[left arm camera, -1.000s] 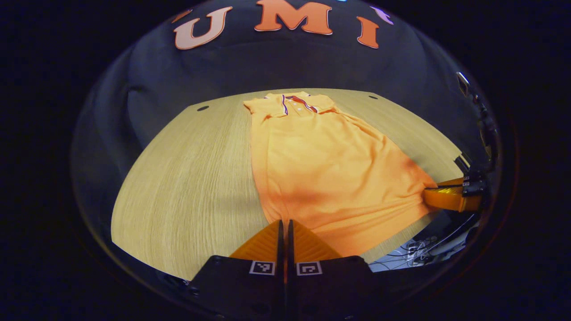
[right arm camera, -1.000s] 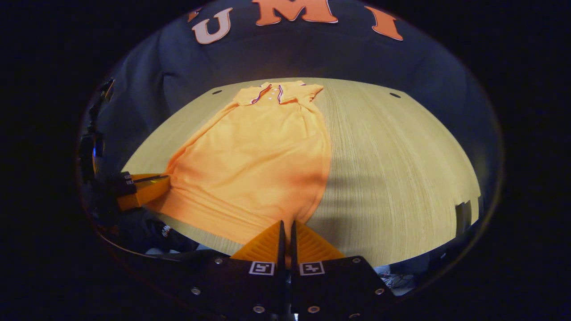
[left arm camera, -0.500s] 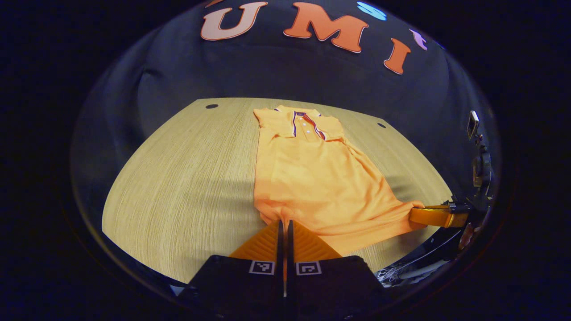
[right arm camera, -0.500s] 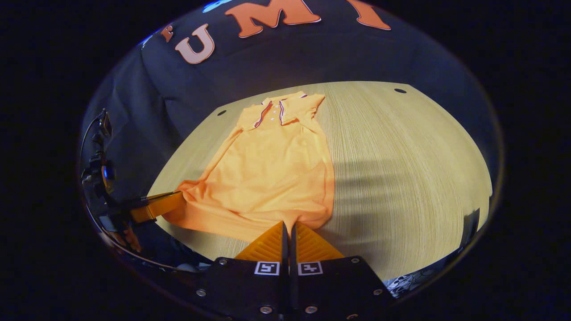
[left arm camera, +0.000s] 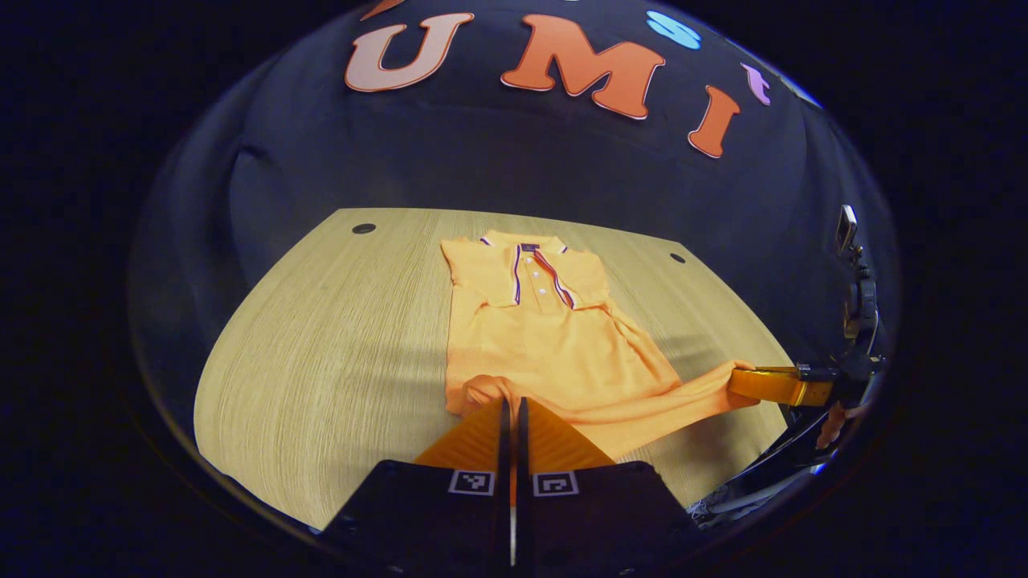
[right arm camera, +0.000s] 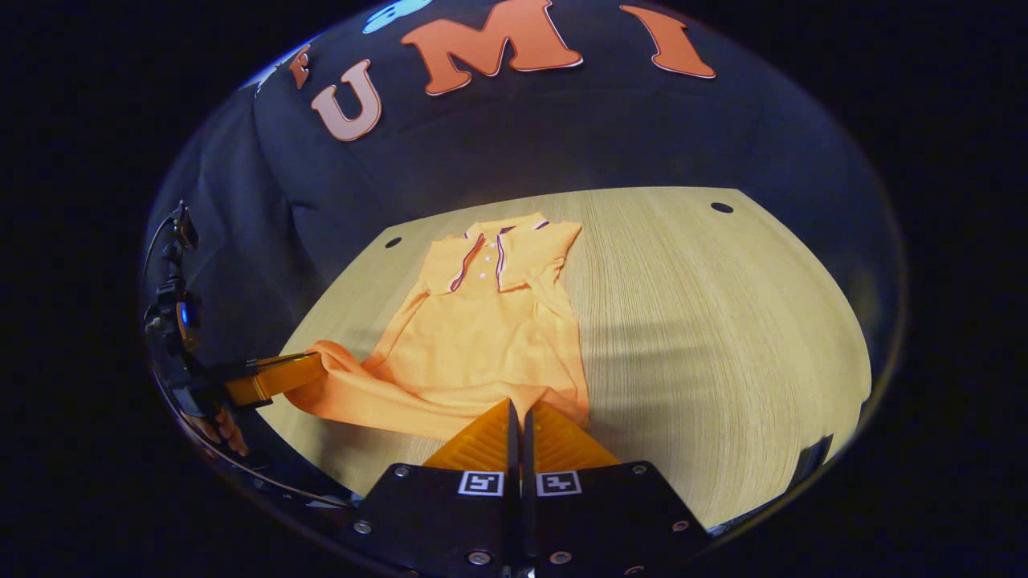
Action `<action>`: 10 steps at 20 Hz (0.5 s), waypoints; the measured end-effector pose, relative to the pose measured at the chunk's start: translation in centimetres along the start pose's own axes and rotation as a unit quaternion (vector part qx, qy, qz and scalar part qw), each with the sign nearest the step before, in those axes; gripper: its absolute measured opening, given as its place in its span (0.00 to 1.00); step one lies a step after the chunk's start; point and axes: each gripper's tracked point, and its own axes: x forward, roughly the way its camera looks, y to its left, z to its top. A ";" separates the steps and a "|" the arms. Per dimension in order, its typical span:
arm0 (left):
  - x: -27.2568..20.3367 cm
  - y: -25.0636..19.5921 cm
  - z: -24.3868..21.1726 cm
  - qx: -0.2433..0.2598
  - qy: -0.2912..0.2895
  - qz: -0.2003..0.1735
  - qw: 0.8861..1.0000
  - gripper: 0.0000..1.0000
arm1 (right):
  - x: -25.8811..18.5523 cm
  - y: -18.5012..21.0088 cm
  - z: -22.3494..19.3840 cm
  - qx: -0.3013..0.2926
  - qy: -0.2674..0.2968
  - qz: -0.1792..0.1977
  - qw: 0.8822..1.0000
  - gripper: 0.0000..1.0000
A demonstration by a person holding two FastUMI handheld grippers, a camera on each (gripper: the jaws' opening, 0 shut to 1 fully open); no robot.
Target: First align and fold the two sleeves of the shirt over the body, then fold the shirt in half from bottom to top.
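An orange polo shirt (left arm camera: 546, 337) (right arm camera: 482, 337) lies on the wooden table (left arm camera: 321, 353) (right arm camera: 723, 321), collar at the far end and both sleeves folded over the body. My left gripper (left arm camera: 511, 401) is shut on the hem's left corner, lifted off the table. My right gripper (right arm camera: 517, 404) is shut on the hem's right corner, also raised. The hem sags between the two grippers. In the left gripper view the right gripper (left arm camera: 735, 384) shows at the right; in the right gripper view the left gripper (right arm camera: 317, 367) shows at the left.
The black cloth wall (left arm camera: 514, 160) rises just behind the table's far edge. Two small dark holes (left arm camera: 363, 228) (left arm camera: 677, 258) mark the table's far corners. A hand (right arm camera: 229, 429) holds the left gripper at the table's near edge.
Both grippers have risen and carried the hem toward the collar. The shirt's lower part has come off the table, and less of the flat body shows than before.
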 end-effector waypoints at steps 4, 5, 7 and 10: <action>2.2 0.5 3.3 -0.003 -0.007 -0.011 1.000 0.03 | 1.2 -0.3 3.0 0.002 -0.013 -0.010 1.000 0.01; 2.6 0.7 4.2 0.000 -0.010 -0.014 1.000 0.03 | 1.3 -0.3 3.6 0.002 -0.016 -0.012 1.000 0.01; 3.8 0.8 5.9 0.006 -0.012 -0.019 1.000 0.03 | 3.2 -0.1 5.5 0.004 -0.018 -0.016 1.000 0.01; 5.5 1.2 7.9 0.015 -0.012 -0.028 0.999 0.03 | 5.1 0.1 7.6 0.007 -0.020 -0.023 1.000 0.01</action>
